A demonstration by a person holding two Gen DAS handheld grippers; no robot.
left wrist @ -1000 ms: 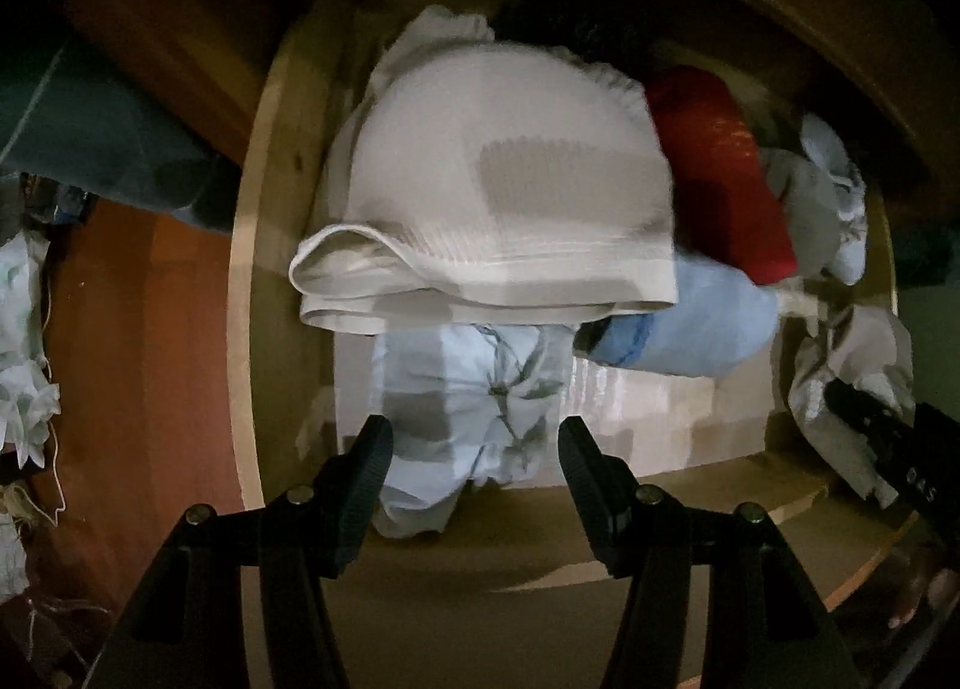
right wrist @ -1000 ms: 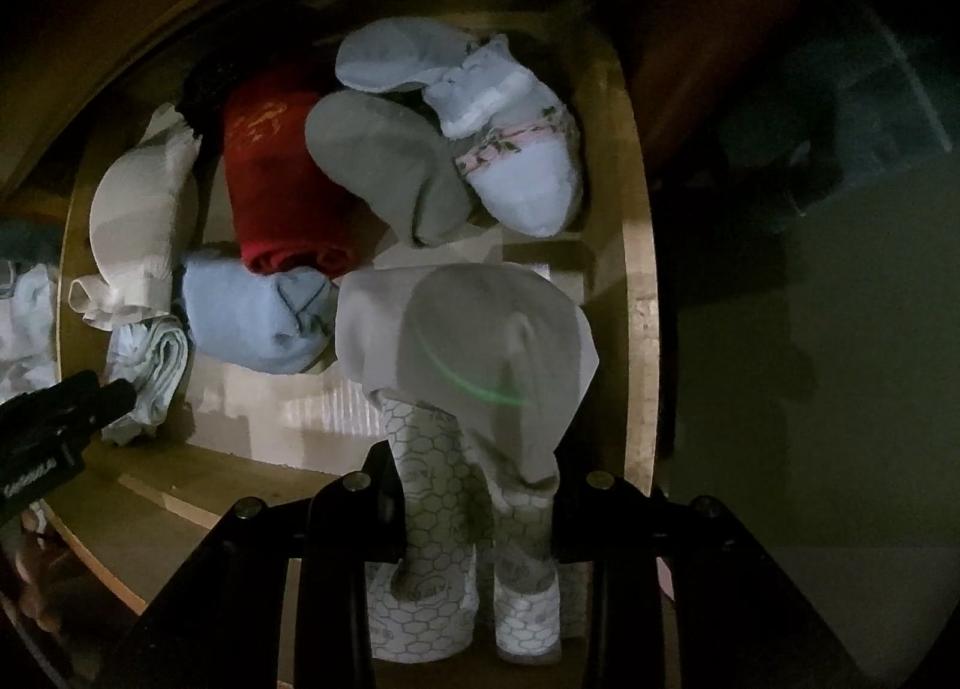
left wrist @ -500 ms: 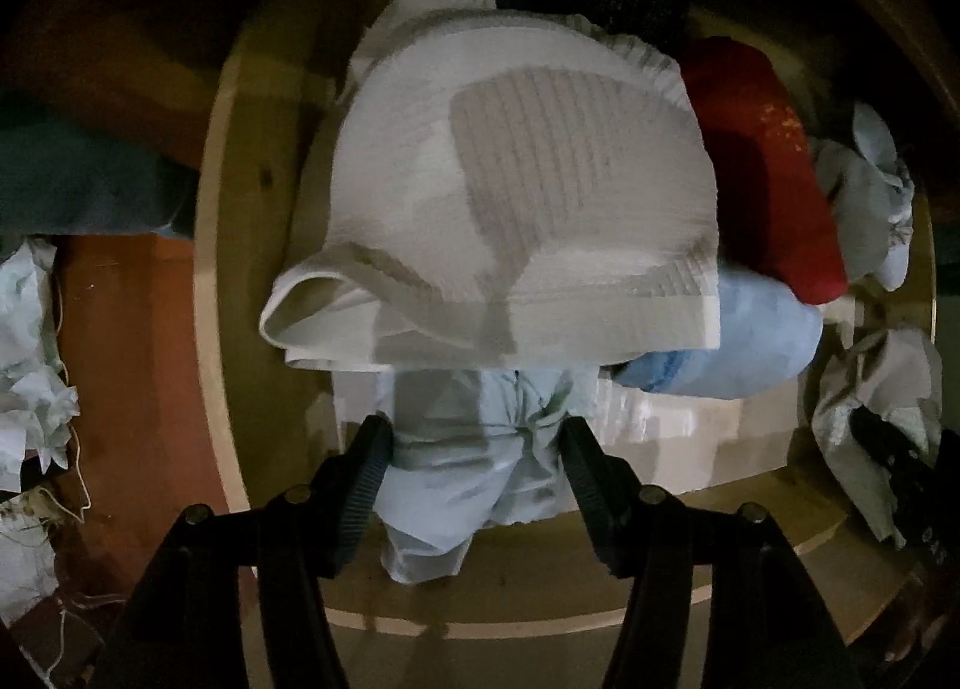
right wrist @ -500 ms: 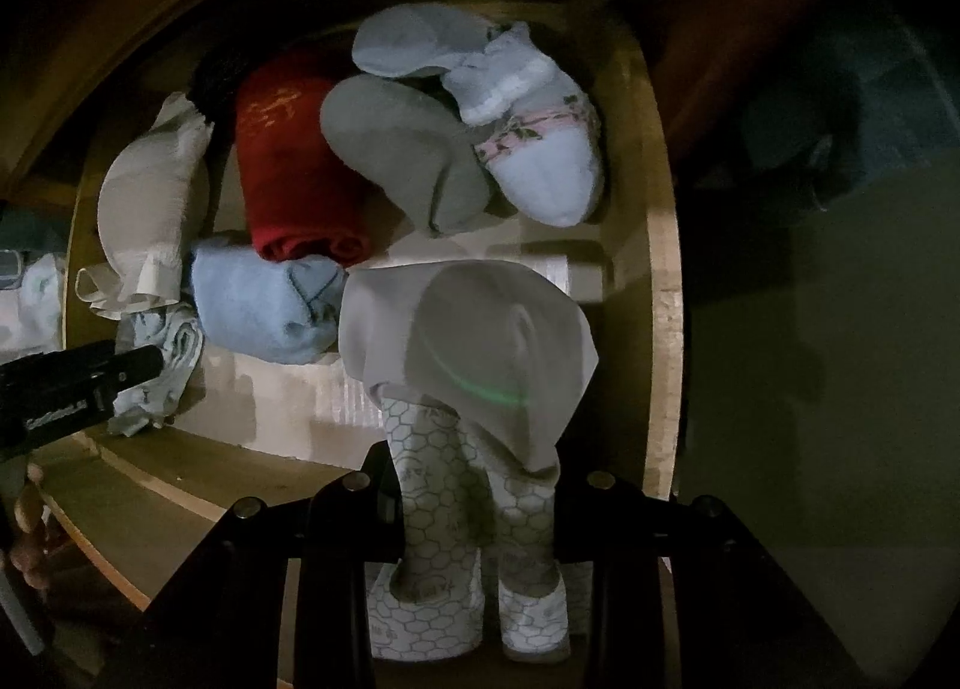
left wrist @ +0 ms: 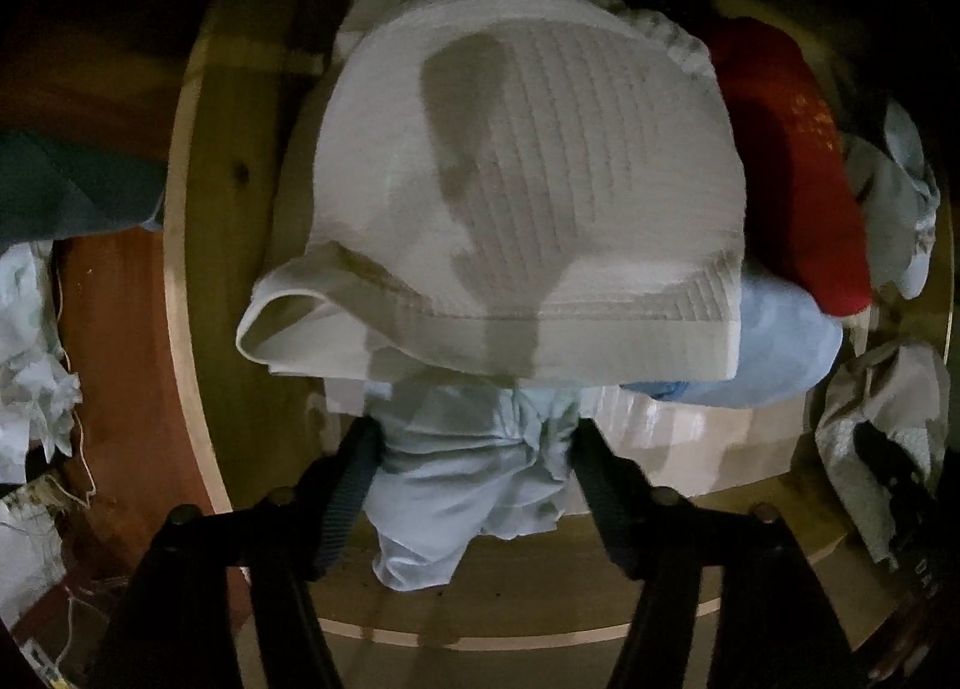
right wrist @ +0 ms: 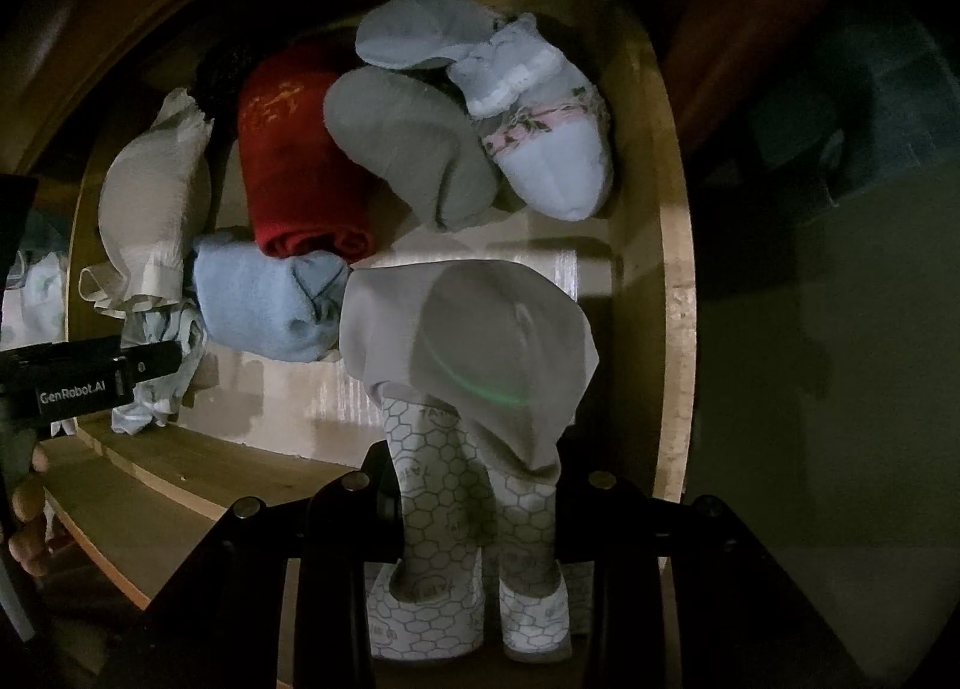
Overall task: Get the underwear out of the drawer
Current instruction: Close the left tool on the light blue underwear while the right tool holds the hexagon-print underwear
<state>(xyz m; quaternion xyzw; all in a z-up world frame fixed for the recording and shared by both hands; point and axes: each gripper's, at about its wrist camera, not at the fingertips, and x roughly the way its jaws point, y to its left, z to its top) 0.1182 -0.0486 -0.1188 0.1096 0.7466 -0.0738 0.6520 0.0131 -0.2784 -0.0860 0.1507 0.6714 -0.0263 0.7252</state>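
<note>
The wooden drawer (left wrist: 204,269) holds folded and rolled garments. In the left wrist view my left gripper (left wrist: 474,443) points straight down with its fingers on either side of a crumpled pale blue underwear (left wrist: 456,485) at the drawer's front left. Its jaws are closing, and the cloth fills the gap without looking squeezed. A white ribbed underwear (left wrist: 540,179) lies just behind. In the right wrist view my right gripper (right wrist: 474,485) is shut on a grey underwear (right wrist: 480,341) with a honeycomb-print band, held over the drawer's front right.
A red roll (right wrist: 294,167), a light blue roll (right wrist: 264,299), a grey sock (right wrist: 408,149) and a floral-banded sock (right wrist: 552,149) fill the back. The drawer's right wall (right wrist: 675,269) is close to the held garment. Crumpled pale cloth (left wrist: 30,341) lies left of the drawer.
My left gripper has sunk toward the drawer and its fingers now flank the pale blue underwear. The right gripper keeps its grip and has barely moved.
</note>
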